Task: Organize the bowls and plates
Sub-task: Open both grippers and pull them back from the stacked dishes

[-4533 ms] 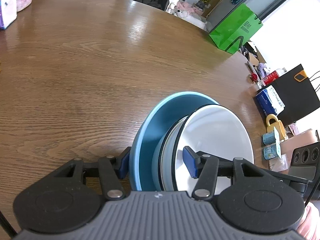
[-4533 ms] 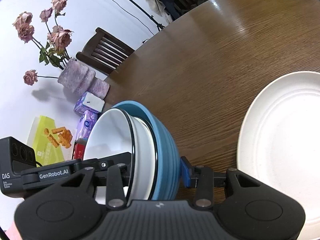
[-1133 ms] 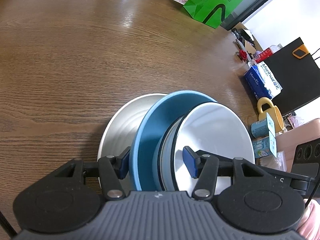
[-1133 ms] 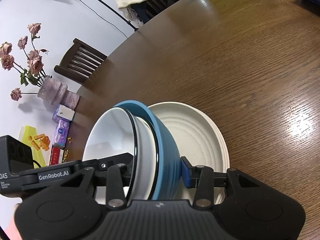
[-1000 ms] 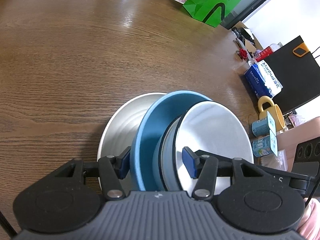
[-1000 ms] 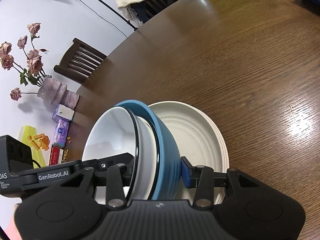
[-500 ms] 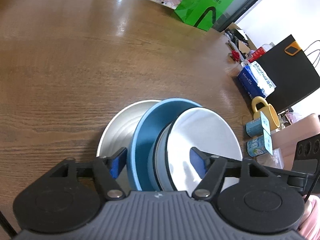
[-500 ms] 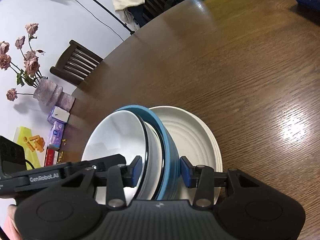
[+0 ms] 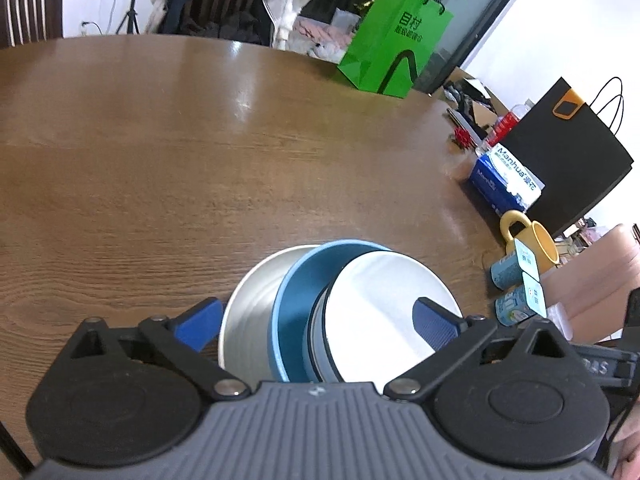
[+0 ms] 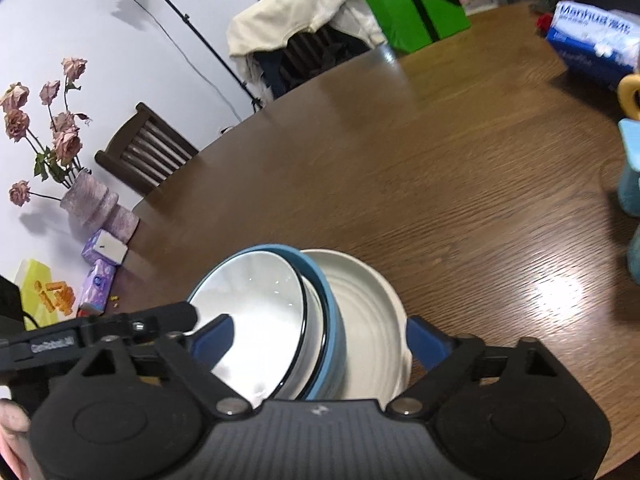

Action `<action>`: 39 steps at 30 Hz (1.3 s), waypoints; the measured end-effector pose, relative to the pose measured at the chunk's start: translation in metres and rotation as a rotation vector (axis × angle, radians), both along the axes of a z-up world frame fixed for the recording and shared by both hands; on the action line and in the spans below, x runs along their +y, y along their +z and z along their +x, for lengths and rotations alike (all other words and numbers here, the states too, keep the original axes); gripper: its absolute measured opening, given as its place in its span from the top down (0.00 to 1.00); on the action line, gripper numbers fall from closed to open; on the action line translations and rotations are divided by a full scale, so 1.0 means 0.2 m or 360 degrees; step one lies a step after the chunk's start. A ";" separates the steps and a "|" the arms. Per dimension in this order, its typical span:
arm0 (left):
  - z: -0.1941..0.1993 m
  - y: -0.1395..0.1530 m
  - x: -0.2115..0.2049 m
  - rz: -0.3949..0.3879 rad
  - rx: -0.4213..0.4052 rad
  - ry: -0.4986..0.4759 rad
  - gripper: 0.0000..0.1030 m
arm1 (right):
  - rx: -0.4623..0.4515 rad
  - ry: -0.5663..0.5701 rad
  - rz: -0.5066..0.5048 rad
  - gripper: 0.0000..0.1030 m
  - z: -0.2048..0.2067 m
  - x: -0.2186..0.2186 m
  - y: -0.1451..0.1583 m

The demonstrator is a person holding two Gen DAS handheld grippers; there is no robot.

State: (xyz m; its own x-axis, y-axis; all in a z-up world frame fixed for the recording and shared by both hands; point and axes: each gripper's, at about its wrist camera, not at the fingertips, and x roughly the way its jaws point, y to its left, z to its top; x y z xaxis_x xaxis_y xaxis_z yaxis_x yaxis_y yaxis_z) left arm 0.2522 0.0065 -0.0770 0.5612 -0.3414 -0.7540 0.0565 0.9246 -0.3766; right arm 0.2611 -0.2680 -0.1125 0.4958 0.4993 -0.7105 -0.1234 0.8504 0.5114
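A white bowl (image 9: 372, 312) with a dark rim sits nested in a blue bowl (image 9: 296, 304), and both rest on a cream plate (image 9: 248, 320) on the wooden table (image 9: 200, 160). My left gripper (image 9: 316, 322) hangs just above and behind the stack. Its jaws are opening, with the blue pads wide of the bowls and touching nothing. From the other side, the white bowl (image 10: 256, 300), blue bowl (image 10: 332, 320) and plate (image 10: 372, 320) lie below my right gripper (image 10: 320, 342). Its jaws are opening too, and its pads are clear of the rims.
A green bag (image 9: 392, 56) stands at the far edge. On the right are a black bag (image 9: 560, 160), a tissue pack (image 9: 504, 184), a yellow mug (image 9: 532, 244) and small blue cups (image 9: 512, 268). A vase of dried roses (image 10: 88, 200), a chair (image 10: 148, 152) and tissue packets (image 10: 100, 276) are on the left.
Both grippers held the bowl stack by opposite rims over the plate. Both have now spread their jaws off the rims and lifted back, leaving the stack on the plate.
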 end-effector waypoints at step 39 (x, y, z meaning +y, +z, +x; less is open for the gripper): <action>-1.49 0.37 0.08 0.0421 -0.0635 0.0352 0.00 | -0.0668 -0.0080 -0.0368 0.00 -1.22 0.21 0.44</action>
